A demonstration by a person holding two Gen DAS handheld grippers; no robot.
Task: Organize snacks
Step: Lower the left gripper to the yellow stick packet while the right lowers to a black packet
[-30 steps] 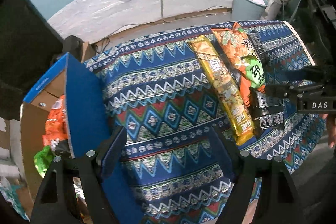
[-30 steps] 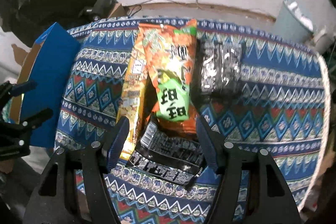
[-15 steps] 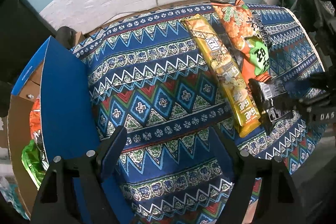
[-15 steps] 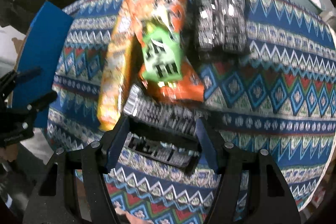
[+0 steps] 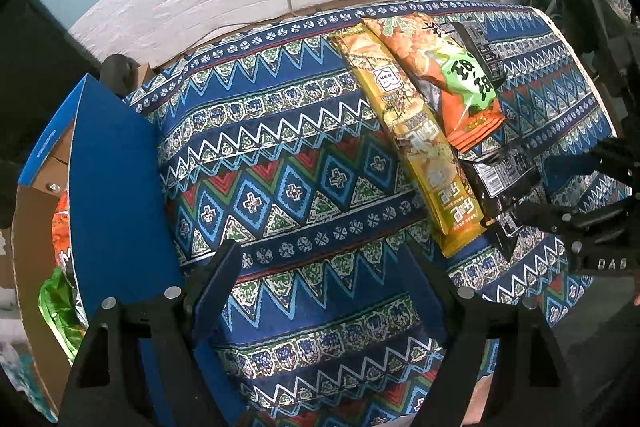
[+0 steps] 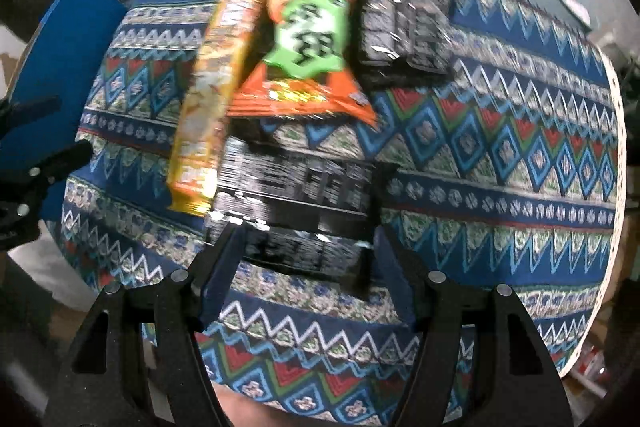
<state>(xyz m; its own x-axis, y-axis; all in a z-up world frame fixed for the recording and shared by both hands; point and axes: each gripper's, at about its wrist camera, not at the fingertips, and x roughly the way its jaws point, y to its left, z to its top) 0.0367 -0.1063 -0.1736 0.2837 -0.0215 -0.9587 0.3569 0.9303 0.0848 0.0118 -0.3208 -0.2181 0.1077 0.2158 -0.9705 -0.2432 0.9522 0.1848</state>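
While the right tongs [image 6: 304, 267] are lowered with jaws spread, a black snack packet [image 6: 296, 203] lies between their tips near the table's front edge, not yet pinched as far as can be told through the blur. A yellow packet [image 6: 208, 107] is seen touching its left end, and an orange bag [image 6: 304, 39] lies just behind it, so either could be dragged or clamped along with it. A second black packet [image 6: 404, 23] rests toward the far edge. The left tongs [image 5: 320, 287] are held open and empty over the patterned cloth [image 5: 260, 147] beside a blue box [image 5: 108, 187] at the left edge; a glossy wrapper could slip before the box is reached.
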